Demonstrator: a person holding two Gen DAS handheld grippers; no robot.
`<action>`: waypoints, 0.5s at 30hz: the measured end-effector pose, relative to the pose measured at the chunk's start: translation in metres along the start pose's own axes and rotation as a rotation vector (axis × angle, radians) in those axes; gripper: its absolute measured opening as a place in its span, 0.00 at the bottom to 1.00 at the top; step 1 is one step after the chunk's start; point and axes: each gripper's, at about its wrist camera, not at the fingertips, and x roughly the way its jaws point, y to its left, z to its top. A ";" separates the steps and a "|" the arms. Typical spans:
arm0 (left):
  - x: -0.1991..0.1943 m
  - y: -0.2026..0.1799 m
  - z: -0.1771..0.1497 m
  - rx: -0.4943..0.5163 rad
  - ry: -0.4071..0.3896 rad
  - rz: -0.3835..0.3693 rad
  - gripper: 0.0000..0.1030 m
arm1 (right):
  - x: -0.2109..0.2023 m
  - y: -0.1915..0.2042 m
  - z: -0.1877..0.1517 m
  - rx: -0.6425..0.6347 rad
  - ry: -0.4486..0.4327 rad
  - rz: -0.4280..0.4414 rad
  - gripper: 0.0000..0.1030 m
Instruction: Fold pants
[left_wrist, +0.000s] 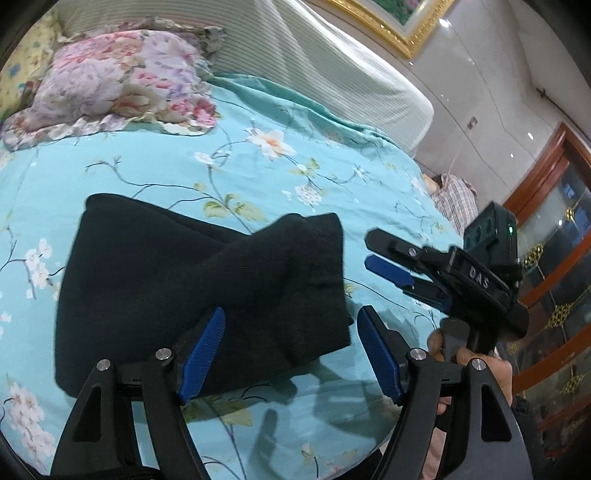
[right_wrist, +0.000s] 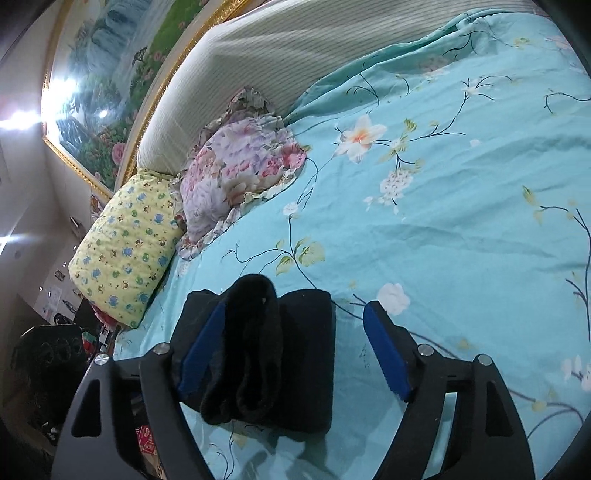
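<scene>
Left tool (left_wrist: 291, 354) and right tool (right_wrist: 291, 350) both spread, just above folded black pants (left_wrist: 177, 280) on bed (left_wrist: 258, 177).

Floral pillow (left_wrist: 110, 81), yellow pillow (right_wrist: 125, 243), framed painting (right_wrist: 107, 88).

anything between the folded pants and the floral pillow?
Nothing: only bare floral bedsheet between the black folded pants and the floral pillow, clearest in the left wrist view.

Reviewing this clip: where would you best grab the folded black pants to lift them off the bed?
Probably the thick rolled fold on top of the black pants, approached from the near open edge: its layers bunch there, so open tongs could likely pinch all of them.
</scene>
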 end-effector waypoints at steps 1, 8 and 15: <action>-0.003 0.003 0.000 -0.009 -0.004 0.003 0.72 | 0.000 0.003 -0.001 -0.001 0.005 -0.002 0.76; -0.018 0.022 -0.001 -0.052 -0.025 0.027 0.73 | 0.002 0.018 -0.013 -0.024 0.023 -0.004 0.76; -0.034 0.033 -0.001 -0.074 -0.060 0.049 0.75 | 0.005 0.032 -0.025 -0.050 0.040 -0.013 0.78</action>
